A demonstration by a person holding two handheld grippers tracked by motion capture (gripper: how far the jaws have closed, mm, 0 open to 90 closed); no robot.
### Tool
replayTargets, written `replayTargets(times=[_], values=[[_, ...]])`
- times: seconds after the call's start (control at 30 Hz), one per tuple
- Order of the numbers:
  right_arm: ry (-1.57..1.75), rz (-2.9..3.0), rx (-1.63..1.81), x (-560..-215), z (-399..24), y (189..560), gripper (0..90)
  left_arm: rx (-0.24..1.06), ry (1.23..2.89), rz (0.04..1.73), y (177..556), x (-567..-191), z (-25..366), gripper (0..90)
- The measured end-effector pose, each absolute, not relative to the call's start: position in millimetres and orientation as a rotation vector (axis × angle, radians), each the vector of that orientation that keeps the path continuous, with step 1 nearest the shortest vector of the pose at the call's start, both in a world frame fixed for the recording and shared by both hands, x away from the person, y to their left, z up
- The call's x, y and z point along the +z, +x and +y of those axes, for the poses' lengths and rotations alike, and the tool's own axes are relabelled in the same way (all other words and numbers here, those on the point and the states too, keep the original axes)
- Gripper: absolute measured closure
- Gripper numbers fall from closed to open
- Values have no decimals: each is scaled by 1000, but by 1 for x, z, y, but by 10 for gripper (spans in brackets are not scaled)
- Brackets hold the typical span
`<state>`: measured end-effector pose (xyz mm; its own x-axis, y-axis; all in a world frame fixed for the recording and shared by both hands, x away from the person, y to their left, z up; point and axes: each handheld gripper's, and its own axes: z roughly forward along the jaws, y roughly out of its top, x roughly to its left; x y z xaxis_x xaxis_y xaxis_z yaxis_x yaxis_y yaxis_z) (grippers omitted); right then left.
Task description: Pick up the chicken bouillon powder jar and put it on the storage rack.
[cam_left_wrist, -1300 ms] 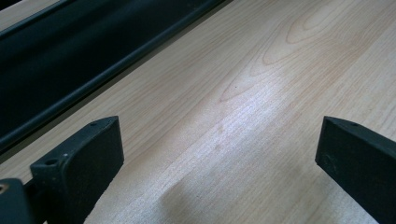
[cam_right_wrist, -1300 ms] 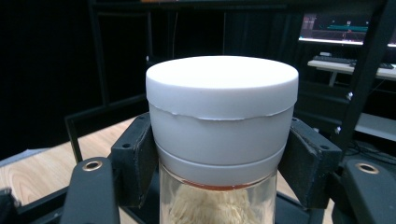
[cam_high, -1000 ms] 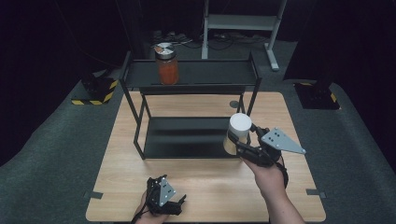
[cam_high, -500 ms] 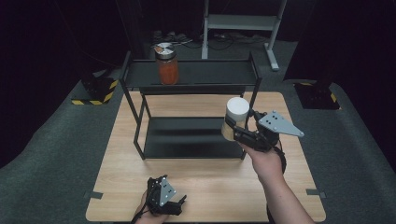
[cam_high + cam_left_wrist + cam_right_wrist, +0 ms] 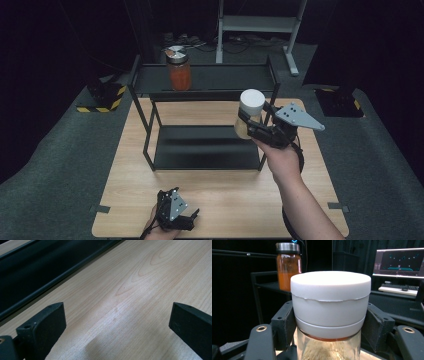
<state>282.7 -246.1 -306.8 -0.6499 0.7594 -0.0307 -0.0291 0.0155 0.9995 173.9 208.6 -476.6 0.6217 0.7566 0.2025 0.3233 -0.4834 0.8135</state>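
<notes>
White-lidded jar (image 5: 330, 302), orange jar (image 5: 179, 70), black shelf (image 5: 220, 82).

White-lidded jar (image 5: 248, 114) (upright), off the table

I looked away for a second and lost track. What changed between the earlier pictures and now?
The right gripper, shut on the white-lidded jar, has carried it up and farther from the person, toward the rack's top shelf. Nothing was taken hold of or let go. The left gripper stayed low on the table, jaws open, and the orange jar stayed on the top shelf.
</notes>
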Motion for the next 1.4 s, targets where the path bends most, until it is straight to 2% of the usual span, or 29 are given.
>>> replayTargets(times=[0.73,1.4], values=[[700,1644,1725,-256,-232,291,340,700,2057,850,174,-477,212,12],[729,1614,1702,-232,-210,312,339,693,2048,848,175,-478,214,12]])
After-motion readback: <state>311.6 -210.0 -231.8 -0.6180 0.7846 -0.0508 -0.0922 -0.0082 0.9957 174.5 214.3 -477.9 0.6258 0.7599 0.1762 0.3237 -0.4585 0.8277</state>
